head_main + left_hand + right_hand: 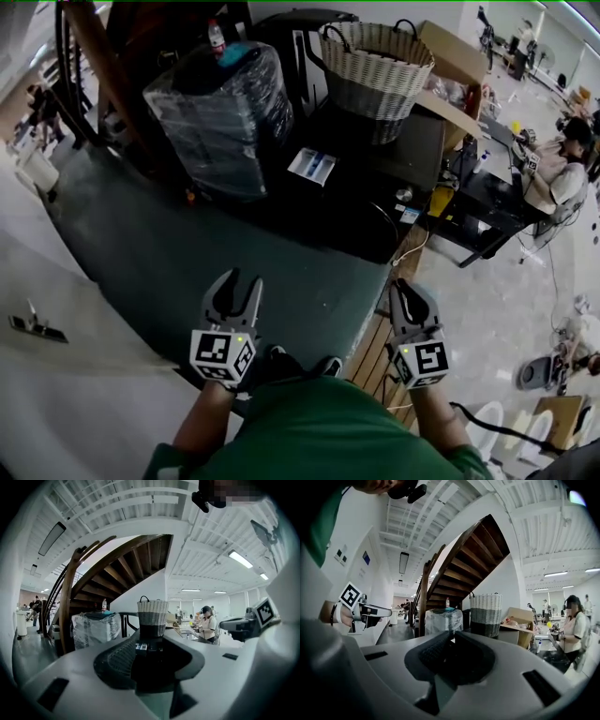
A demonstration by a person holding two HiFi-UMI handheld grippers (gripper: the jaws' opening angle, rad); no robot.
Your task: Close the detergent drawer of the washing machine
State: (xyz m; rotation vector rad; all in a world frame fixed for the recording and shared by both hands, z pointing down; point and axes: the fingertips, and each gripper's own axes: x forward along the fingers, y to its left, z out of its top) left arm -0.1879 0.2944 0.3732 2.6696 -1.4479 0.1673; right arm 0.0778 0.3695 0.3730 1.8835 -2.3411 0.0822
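No washing machine or detergent drawer can be made out in any view. In the head view my left gripper point(236, 289) is held over a dark green floor mat point(169, 253); its jaws stand apart in a V, open and empty. My right gripper point(410, 298) hangs at the mat's right edge with its jaws together, shut on nothing. The left gripper view shows my left gripper point(149, 651) with a dark gap between its pads. In the right gripper view the pads of my right gripper point(451, 644) meet at the tip. Both point toward a plastic-wrapped bulky object point(220, 122).
A wicker basket point(377, 66) stands on a black unit behind the wrapped object, beside a cardboard box point(459, 66). A curved wooden staircase point(117, 569) rises at left. A seated person point(562, 173) works at a desk at right. Wooden slats point(375, 347) border the mat.
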